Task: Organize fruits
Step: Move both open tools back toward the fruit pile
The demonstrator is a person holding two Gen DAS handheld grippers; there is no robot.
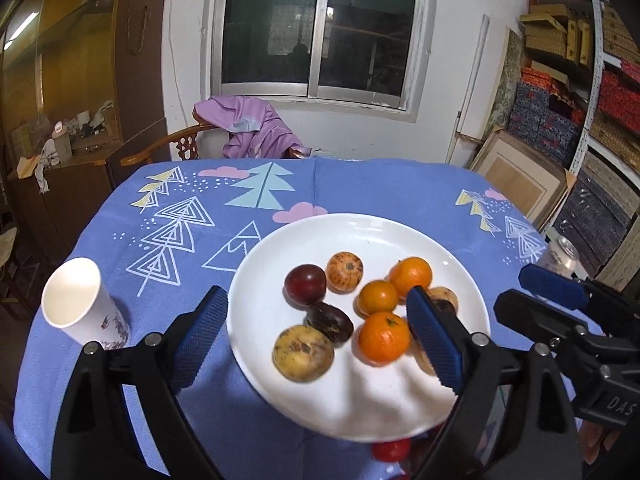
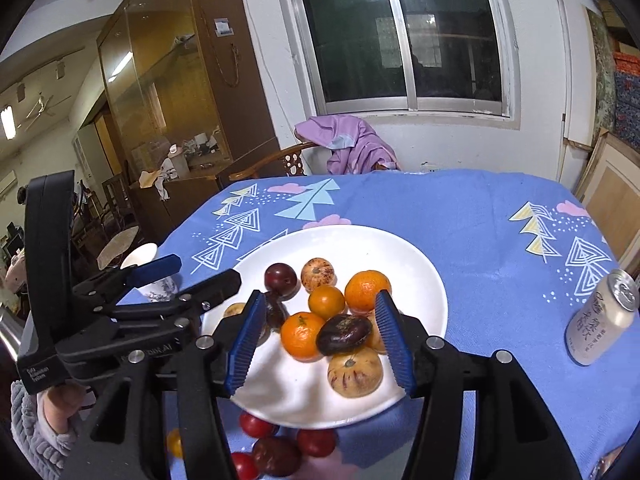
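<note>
White plate (image 1: 304,384) on the blue tablecloth (image 1: 360,188), bearing oranges (image 1: 383,336), plums (image 1: 305,283) and speckled yellow fruits (image 1: 303,353). Left gripper (image 1: 316,340) and right gripper (image 2: 322,344) both hover spread wide over the plate, holding nothing. Paper cup (image 1: 80,300) left of the plate; can (image 2: 604,316) to its right; small red fruits (image 2: 316,442) lie just beyond its near rim.

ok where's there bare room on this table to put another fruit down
The far half of the white round plate is bare. So is the blue tree-print tablecloth between the plate and the white drink can. It is crowded at the plate's near half, and loose red fruits sit below its near rim.
</note>
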